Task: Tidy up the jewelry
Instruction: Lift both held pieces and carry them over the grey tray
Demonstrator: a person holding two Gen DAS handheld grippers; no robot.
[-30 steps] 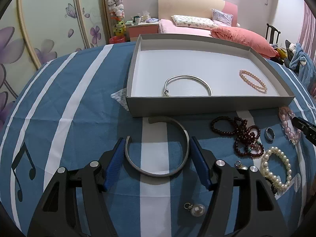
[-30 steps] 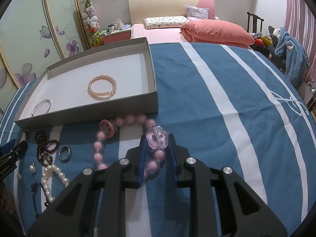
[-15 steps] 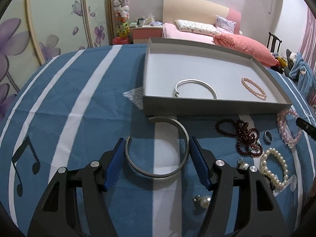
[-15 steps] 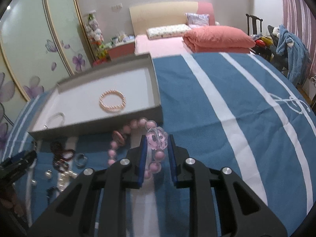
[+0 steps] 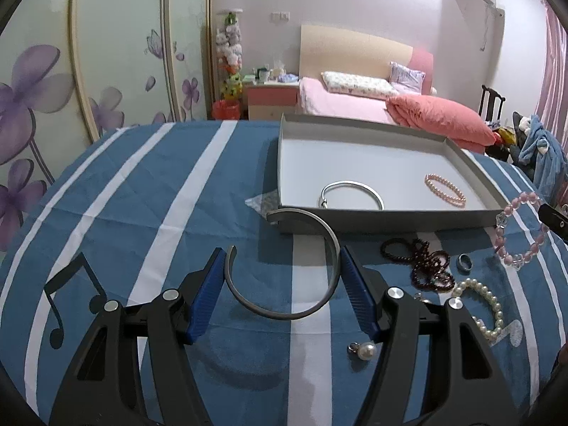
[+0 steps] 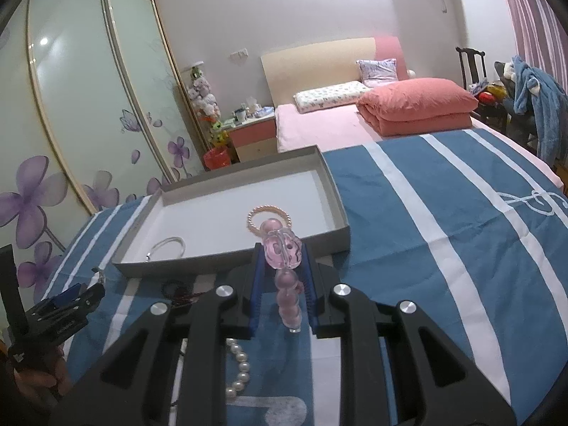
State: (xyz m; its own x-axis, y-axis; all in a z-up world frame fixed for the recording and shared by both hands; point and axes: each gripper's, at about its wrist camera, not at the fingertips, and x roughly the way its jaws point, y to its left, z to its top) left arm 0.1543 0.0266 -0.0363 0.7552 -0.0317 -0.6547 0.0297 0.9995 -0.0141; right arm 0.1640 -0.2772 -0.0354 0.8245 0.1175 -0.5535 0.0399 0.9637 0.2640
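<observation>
cloth: blue tablecloth with white stripes covering the table, loose jewelry lying on it.
tray: shallow grey cardboard tray with white floor sitting on the cloth, already holding a thin silver bangle and a small pink pearl bracelet.
left gripper: left gripper gripping an open grey metal cuff bangle across its width, blue pads touching both sides; cuff looking lifted off the cloth, near the tray's front wall.
right gripper: right gripper clamping a pink bead bracelet with a clear faceted charm, loop hanging in the air just in front of the tray.
leftovers: dark red bead strand, white pearl bracelet, small grey ring, pearl earring lying apart on the cloth.
step: probably carrying both pieces to the tray.
next: needing to clear the front wall, lower over bare floor away from the two pieces inside, then release.
</observation>
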